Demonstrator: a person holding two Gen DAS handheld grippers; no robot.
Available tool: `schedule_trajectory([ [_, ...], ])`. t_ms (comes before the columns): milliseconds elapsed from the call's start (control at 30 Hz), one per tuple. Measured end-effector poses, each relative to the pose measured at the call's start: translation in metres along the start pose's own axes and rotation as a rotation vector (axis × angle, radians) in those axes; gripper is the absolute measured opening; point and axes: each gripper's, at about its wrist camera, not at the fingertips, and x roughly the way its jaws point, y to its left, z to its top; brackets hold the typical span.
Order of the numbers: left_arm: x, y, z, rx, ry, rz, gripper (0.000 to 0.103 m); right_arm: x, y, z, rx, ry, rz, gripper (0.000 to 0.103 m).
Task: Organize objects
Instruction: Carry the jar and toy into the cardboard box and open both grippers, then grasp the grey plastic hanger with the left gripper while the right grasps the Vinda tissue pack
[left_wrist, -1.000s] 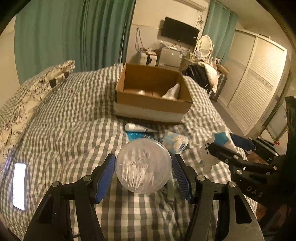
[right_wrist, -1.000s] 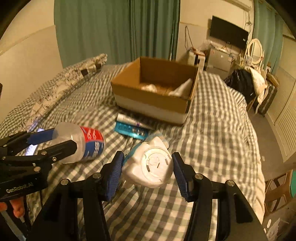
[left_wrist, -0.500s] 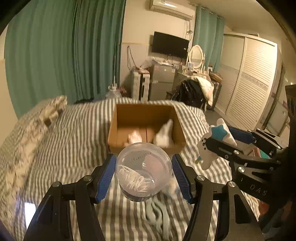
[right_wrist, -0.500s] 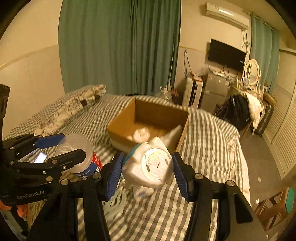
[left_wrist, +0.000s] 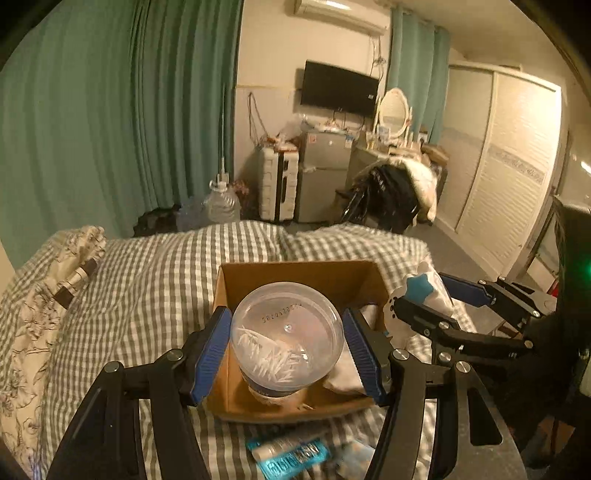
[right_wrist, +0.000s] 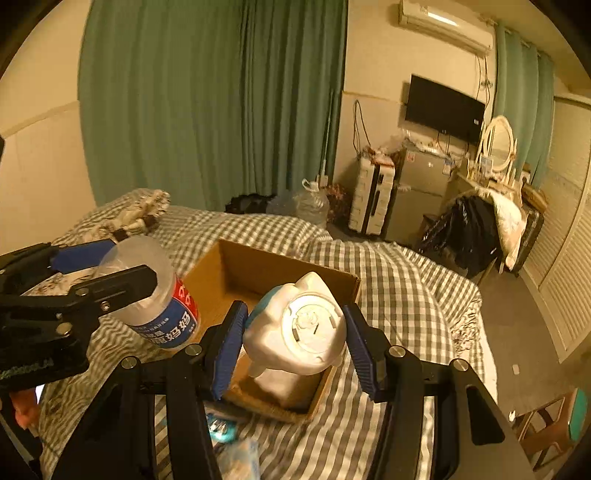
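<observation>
A: What does the left wrist camera show?

B: The left gripper (left_wrist: 287, 345) is closed on a clear plastic jar of cotton swabs (left_wrist: 286, 338); its blue pads press both sides of the jar, and we see the transparent bottom with white sticks inside. The jar hangs over the open cardboard box (left_wrist: 295, 273), which stands on the checked bedcover (left_wrist: 155, 273); at the right edge the right gripper (left_wrist: 436, 299) is seen from the side.

A: And the right wrist camera?

B: It shows the jar's label, red and blue with printed characters (right_wrist: 168, 317), which the left view hides. The right gripper (right_wrist: 295, 345) is closed on a white and teal animal-shaped toy (right_wrist: 295, 332), also held over the box (right_wrist: 258, 269), near its right wall; the round underside of the toy faces the camera.

A: What lies outside the box?

B: Just in front of the box's near wall, on the bedcover, there is a teal packet (left_wrist: 290, 456); the left view shows it better. Something white lies inside the box (left_wrist: 347, 373); I cannot tell what it is.
</observation>
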Motion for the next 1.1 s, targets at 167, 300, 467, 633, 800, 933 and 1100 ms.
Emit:
schedule_trajectory([
  [167, 0.044, 0.013, -0.007, -0.016, 0.062, 0.011, 0.064, 0.058, -0.012, -0.001, 0.029, 0.077, 0.010, 0.053],
  [300, 0.065, 0.022, -0.014, -0.039, 0.092, 0.010, 0.064, 0.078, -0.016, -0.006, 0.029, 0.089, 0.018, 0.053],
  [467, 0.059, 0.026, -0.016, -0.062, 0.086, 0.009, 0.077, 0.071, -0.027, -0.008, 0.059, 0.073, 0.020, 0.072],
  [633, 0.024, 0.022, -0.010, -0.069, 0.018, 0.028, 0.091, 0.026, -0.023, -0.003, 0.029, 0.029, -0.022, 0.076],
  [800, -0.020, 0.020, -0.012, -0.103, 0.001, 0.037, 0.096, -0.034, -0.026, -0.002, -0.004, -0.026, -0.047, 0.084],
  [933, -0.052, 0.018, -0.026, -0.113, -0.005, 0.083, 0.101, -0.079, -0.025, -0.009, -0.030, -0.048, -0.041, 0.091],
  [1100, -0.080, 0.007, -0.062, -0.107, 0.032, 0.162, 0.103, -0.121, -0.020, -0.029, -0.062, -0.049, -0.019, 0.095],
])
